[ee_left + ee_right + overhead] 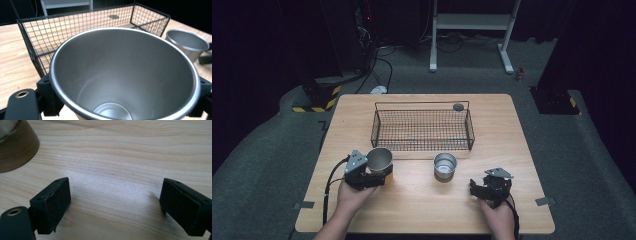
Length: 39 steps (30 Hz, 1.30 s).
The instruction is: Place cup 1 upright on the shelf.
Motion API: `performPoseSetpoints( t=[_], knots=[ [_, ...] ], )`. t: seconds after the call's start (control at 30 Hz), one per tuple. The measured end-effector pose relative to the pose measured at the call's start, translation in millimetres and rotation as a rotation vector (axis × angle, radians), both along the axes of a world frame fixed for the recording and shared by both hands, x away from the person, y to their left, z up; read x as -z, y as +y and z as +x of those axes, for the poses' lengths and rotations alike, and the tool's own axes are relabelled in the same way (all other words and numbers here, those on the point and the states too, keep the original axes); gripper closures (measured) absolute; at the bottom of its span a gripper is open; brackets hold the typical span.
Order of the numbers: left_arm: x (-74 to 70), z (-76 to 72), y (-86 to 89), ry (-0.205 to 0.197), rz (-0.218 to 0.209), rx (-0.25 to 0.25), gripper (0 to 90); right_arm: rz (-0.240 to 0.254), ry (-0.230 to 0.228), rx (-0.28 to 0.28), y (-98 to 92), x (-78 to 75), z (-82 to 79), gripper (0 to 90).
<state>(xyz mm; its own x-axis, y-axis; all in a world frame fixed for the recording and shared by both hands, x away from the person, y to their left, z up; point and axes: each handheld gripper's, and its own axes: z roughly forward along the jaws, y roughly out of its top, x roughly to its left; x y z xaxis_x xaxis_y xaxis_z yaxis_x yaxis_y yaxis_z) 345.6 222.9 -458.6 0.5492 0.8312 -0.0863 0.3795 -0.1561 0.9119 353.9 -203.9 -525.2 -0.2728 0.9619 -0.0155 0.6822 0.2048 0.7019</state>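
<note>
A: Where is the left gripper?

B: Low over the wooden table, near its front-left part. Its jaws are closed on a metal cup — one black pad presses each side of the cup wall, as the left gripper view shows. The cup sits between the jaws with its mouth open toward that camera, and it looks empty.

A: What lies past those jaws?

B: A black wire basket, just beyond the cup, with a small dark round thing at its far right corner. Off to the right of the jaws stands a second cup, shorter, upright on the wood.

A: And the right gripper?

B: It hangs near the front-right part of the table, held by a hand. Its jaws stand wide apart with bare wood grain between them — nothing gripped. In the right gripper view, the brownish base of a cup sits ahead and to the left of the jaws, well apart from them.

A: The room?

B: Dark. Grey carpet surrounds the table, a white metal frame stands behind it, with cables on the floor and yellow-black striped blocks to the far left.
</note>
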Motion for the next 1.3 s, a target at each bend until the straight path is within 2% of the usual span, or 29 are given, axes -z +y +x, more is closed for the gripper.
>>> performPoseSetpoints(
  t=[0.03,0.1,0.37,0.57,0.9,1.03,1.3],
  knots=[
    [-1.5,1.6,0.8,-0.01,-0.004,-0.001,13.8,0.002,0.002,-0.002,0.3,-0.1,-0.2,9.8],
    [-4.3,4.9,1.1,-0.005,-0.023,-0.009,13.8,0.002,0.001,-0.008,0.3,-0.1,-0.2,9.8],
    [-17.1,9.9,-2.6,-0.025,-0.025,-0.032,13.8,0.004,0.001,-0.015,0.5,-0.1,0.1,9.8],
    [-22.3,11.1,-6.5,-0.029,-0.019,-0.03,13.8,0.004,0.002,-0.014,0.6,0.0,0.1,9.8],
    [-30.4,15.4,-7.2,-0.057,-0.043,-0.036,13.8,0.003,0.0,-0.016,0.5,0.0,0.2,9.8],
    [-34.0,17.5,-10.0,-0.065,-0.032,-0.027,13.8,0.003,0.001,-0.016,0.5,0.0,0.2,9.8],
    [-39.1,21.6,-15.4,-0.075,-0.036,-0.02,13.8,0.003,0.001,-0.016,0.5,0.0,0.1,9.8]
  ],
)
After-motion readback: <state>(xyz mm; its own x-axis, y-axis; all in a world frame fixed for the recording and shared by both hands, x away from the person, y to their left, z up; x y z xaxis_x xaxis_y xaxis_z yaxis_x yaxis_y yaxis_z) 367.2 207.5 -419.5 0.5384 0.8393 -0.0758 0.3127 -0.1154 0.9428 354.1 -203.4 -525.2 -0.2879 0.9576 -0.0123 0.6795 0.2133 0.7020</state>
